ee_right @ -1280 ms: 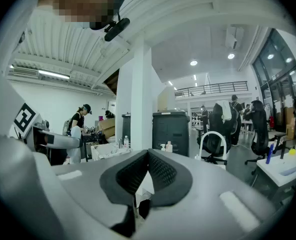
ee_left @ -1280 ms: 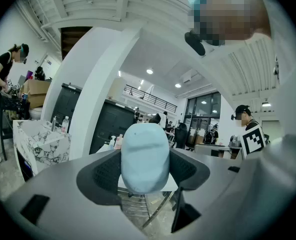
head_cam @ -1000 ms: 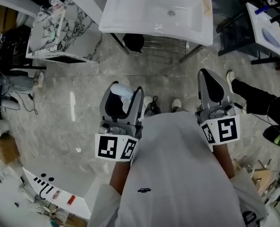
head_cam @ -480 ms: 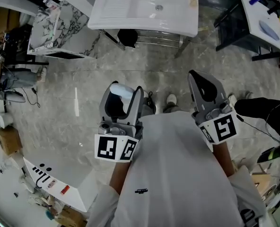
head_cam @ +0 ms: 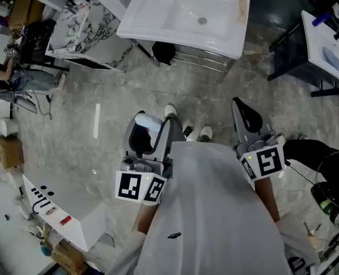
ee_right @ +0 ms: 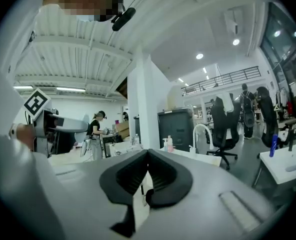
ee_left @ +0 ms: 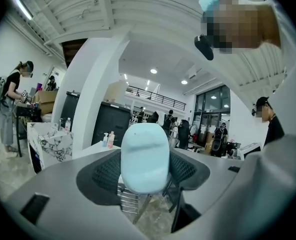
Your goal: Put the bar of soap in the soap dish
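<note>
The jaws of the left gripper (head_cam: 149, 125) are clamped on the one bar of soap (ee_left: 144, 159), a pale blue, rounded block standing upright between the dark ribbed pads. The jaws of the right gripper (head_cam: 247, 116) are closed tip to tip with nothing between them, as the right gripper view (ee_right: 147, 171) shows.

Seen from the head camera, the person stands on a grey stone-look floor (head_cam: 101, 148) with both forearms bent at the sides of a white shirt (head_cam: 209, 211). The two grippers are held close to the body and side by side, with their jaws pointing ahead toward a single white washbasin (head_cam: 181, 16). Each gripper carries one marker cube, the left (head_cam: 138, 187) and the right (head_cam: 265, 162), just in front of the hand. Two shoes (head_cam: 205, 133) show between the grippers.

The soap (head_cam: 149, 121) is held in the air, well apart from the washbasin, which stands on a metal frame at the top of the head view. A marble-patterned worktop (head_cam: 72, 30) stands just left of it. Two small bottles (ee_left: 108, 140) show on a white surface beyond the soap in the left gripper view.
</note>
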Motion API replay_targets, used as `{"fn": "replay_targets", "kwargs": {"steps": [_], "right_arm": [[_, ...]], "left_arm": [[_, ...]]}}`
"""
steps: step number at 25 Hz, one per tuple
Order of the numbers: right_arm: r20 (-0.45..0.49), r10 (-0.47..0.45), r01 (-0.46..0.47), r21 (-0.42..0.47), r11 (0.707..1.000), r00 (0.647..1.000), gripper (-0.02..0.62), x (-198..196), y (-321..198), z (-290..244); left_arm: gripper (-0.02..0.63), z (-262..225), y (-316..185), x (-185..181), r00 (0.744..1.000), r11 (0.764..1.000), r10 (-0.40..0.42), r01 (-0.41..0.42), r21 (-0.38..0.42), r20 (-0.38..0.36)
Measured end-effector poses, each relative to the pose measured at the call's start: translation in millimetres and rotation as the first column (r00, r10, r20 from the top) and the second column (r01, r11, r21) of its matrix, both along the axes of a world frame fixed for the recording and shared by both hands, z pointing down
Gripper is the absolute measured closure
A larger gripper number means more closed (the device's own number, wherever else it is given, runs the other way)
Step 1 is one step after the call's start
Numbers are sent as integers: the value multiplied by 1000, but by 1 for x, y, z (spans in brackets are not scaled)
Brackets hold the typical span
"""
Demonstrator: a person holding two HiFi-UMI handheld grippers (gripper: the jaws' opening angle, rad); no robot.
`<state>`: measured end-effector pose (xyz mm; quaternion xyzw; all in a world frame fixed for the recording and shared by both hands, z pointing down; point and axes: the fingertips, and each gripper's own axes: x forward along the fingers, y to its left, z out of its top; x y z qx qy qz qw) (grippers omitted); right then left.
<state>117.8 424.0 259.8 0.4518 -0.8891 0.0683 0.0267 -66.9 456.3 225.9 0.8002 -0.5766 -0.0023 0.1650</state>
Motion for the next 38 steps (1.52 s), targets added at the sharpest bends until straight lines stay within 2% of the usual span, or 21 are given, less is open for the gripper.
{"fn": "replay_targets", "kwargs": {"steps": [7, 17, 38], "right_arm": [[-9, 17, -17, 4, 1000, 1000, 584, 12, -29, -1], [-26, -7, 7, 13, 1000, 1000, 584, -14, -72, -7], [-46, 3, 0, 80, 997, 999, 584, -117, -195, -44]], "left_arm": [[314, 2, -28, 15, 1000, 1000, 22, -22, -7, -18], [314, 13, -73, 2, 997, 999, 32, -34, -24, -67], [314, -9, -204, -100, 992, 998, 39, -32, 54, -121]]}}
